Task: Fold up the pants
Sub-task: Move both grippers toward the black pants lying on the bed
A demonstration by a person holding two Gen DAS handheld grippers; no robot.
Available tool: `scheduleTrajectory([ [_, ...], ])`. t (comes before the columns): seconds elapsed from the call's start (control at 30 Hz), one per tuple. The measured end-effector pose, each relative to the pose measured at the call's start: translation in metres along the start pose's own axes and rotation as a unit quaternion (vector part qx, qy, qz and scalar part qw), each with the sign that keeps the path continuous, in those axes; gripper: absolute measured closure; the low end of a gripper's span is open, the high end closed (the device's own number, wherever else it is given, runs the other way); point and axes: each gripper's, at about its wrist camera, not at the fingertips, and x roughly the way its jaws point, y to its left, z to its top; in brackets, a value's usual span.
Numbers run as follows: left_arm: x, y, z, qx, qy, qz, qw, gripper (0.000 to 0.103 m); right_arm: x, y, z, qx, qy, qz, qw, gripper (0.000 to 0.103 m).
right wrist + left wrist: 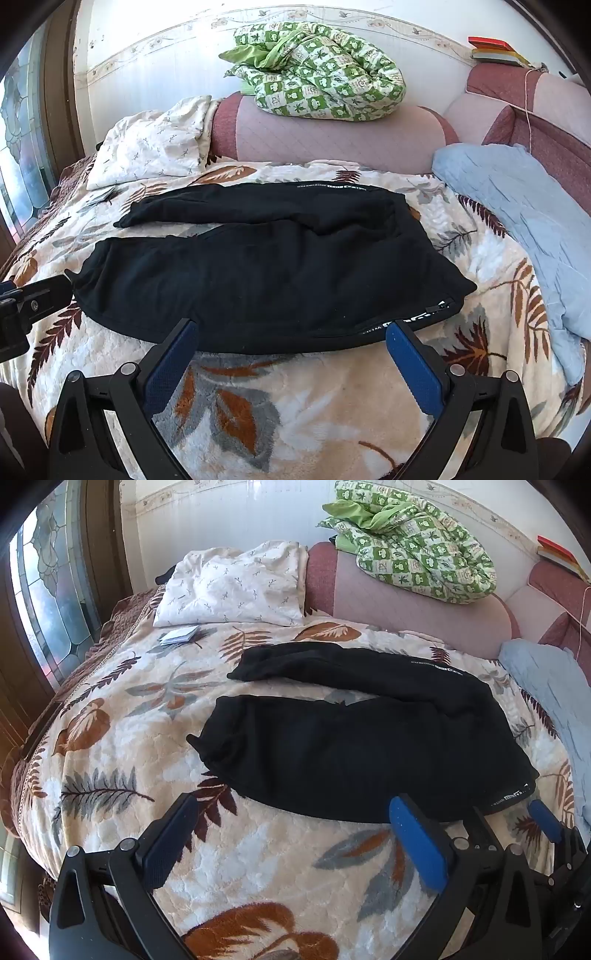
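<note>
1. One pair of black pants (266,273), spread flat on the leaf-print blanket (295,406) at the centre of the right wrist view. The two legs run toward 9 o'clock and lie apart with a strip of blanket between them; the waist end sits toward 3 o'clock, with white lettering along the near edge. Judged laid out this way so that one leg can be folded over the other; no fold is made yet.
2. Right gripper (291,334), at 6 o'clock of its own view: blue fingers spread wide, nothing between them, tips just at the near hem of the pants. It tilts down toward the cloth.
3. Left gripper (295,812), at 6 o'clock of its own view: fingers equally wide and empty, just short of the near leg, also angled down. Both appear poised for a first pinch on the near edge.
4. Surroundings: white pillow (232,587) at 11 o'clock in the left view, green patterned quilt (317,74) on the pink headboard (332,136) at 12, light blue cloth (517,206) at 3.
</note>
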Motion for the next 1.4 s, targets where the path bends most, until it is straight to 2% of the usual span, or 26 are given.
scheduleTrajectory([
  [1.4, 0.020, 0.004, -0.014, -0.004, 0.029, -0.006, 0.9996, 0.000, 0.009, 0.000, -0.005, -0.005, 0.021, -0.008, 1.000, 0.000],
])
